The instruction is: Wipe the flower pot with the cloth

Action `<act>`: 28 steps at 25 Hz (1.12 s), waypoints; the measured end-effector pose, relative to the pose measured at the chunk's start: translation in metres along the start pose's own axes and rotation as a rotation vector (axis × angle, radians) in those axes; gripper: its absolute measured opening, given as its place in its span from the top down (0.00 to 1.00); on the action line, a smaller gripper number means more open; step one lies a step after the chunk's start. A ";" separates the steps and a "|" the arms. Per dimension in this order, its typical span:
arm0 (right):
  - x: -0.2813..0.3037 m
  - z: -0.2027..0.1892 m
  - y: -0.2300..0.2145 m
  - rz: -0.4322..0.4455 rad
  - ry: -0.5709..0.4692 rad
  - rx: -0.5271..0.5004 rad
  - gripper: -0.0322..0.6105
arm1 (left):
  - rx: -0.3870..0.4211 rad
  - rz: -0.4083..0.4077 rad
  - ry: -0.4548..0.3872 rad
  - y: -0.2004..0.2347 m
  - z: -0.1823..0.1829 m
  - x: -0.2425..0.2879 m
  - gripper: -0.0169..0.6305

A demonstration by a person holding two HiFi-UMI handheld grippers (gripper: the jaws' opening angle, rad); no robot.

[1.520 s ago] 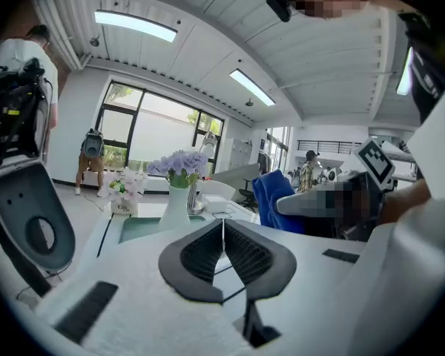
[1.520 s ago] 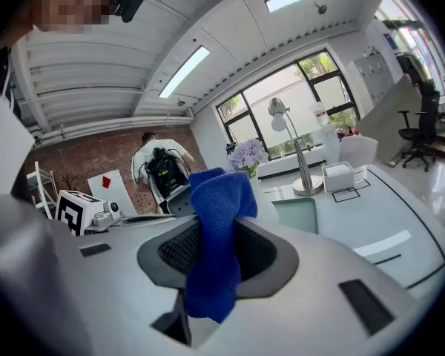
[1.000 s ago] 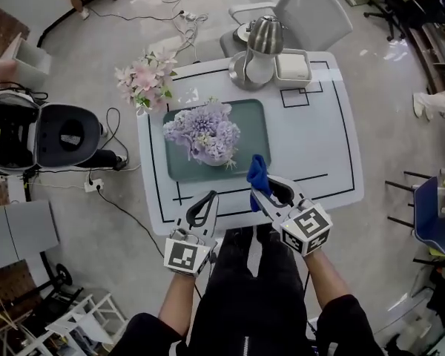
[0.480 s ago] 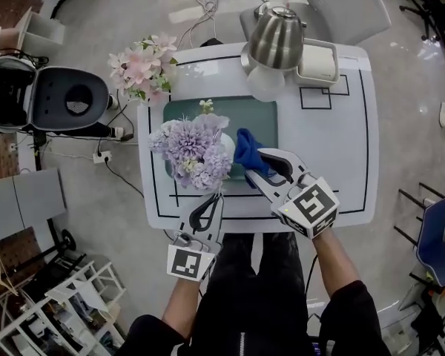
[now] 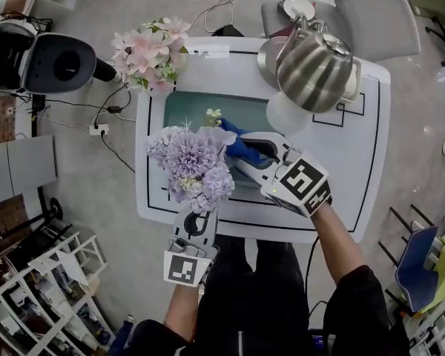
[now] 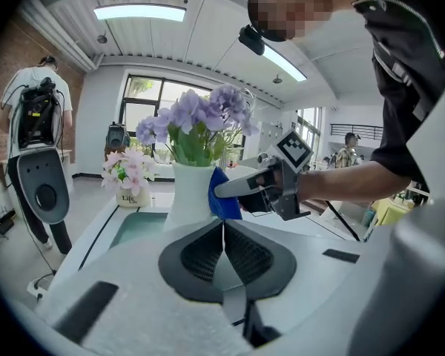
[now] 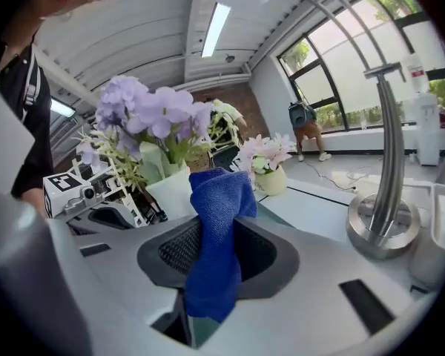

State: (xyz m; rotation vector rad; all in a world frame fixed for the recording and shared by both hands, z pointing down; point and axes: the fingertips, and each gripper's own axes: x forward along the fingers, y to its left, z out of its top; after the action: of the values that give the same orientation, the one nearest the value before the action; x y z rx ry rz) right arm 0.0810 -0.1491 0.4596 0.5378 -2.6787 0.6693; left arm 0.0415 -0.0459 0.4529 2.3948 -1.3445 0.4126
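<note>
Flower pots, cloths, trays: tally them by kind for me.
Flower pots: 2, purple-flower pot, pink-flower pot
Cloths: 1, blue cloth
Trays: 1, green tray
Total: 4

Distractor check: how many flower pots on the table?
2: white pot of purple flowers on the tray; small pot of pink flowers at the table's far left corner. None seem hidden.
</note>
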 end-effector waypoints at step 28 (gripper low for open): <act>0.025 -0.030 -0.020 0.138 0.032 0.112 0.78 | -0.002 0.099 -0.021 0.014 -0.016 -0.006 0.95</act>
State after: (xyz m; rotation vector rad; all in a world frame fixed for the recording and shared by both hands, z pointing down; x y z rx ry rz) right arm 0.0739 -0.1572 0.5019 0.3693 -2.6779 0.8633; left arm 0.0253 -0.0416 0.4668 2.3443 -1.4765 0.4138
